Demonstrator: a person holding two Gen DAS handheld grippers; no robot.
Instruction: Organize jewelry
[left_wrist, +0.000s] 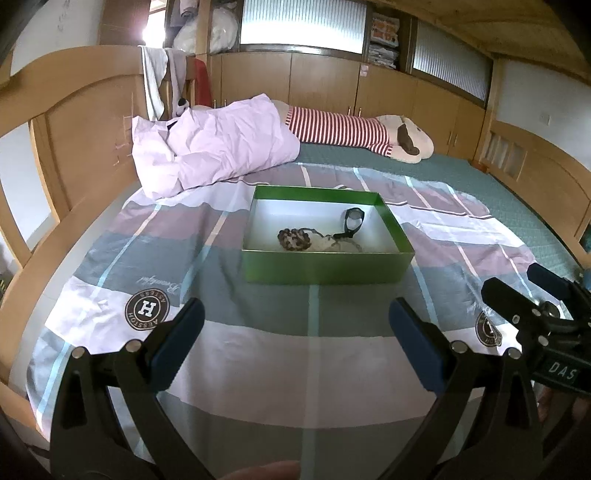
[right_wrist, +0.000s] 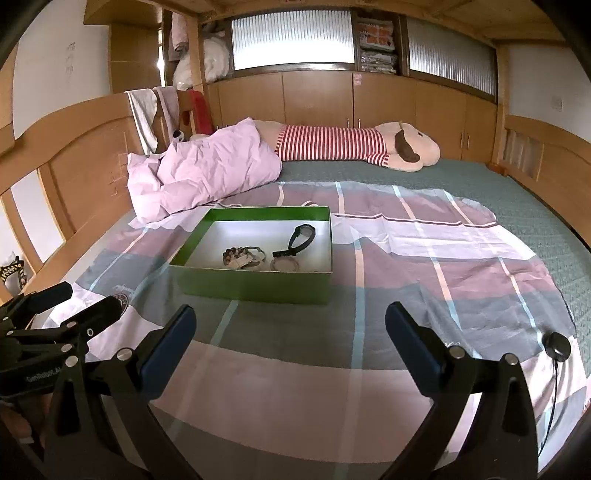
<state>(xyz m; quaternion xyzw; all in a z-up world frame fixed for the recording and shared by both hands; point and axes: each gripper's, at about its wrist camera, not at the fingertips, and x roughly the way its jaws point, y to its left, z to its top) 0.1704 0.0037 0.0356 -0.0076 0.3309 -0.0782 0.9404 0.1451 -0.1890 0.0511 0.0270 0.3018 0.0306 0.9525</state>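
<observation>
I held both the left gripper (left_wrist: 297, 345) and right gripper (right_wrist: 290, 345) spread wide, empty, short of the green box (left_wrist: 325, 266). Watch (right_wrist: 295, 240) and beads (left_wrist: 293, 239) lay inside it, dead ahead of the left gripper.

Soft daylight from frosted windows (left_wrist: 303, 22); heavy fisheye bending, dark corners.

Left gripper (left_wrist: 297, 339): black plastic arms, silver screw heads, dark blue pads (left_wrist: 177, 341). Right gripper (right_wrist: 290, 341): same build. White lettering on black bodies: "DAS" on right unit, "GenRobot.AI" on left. Skin visible at lower frame edges.
</observation>
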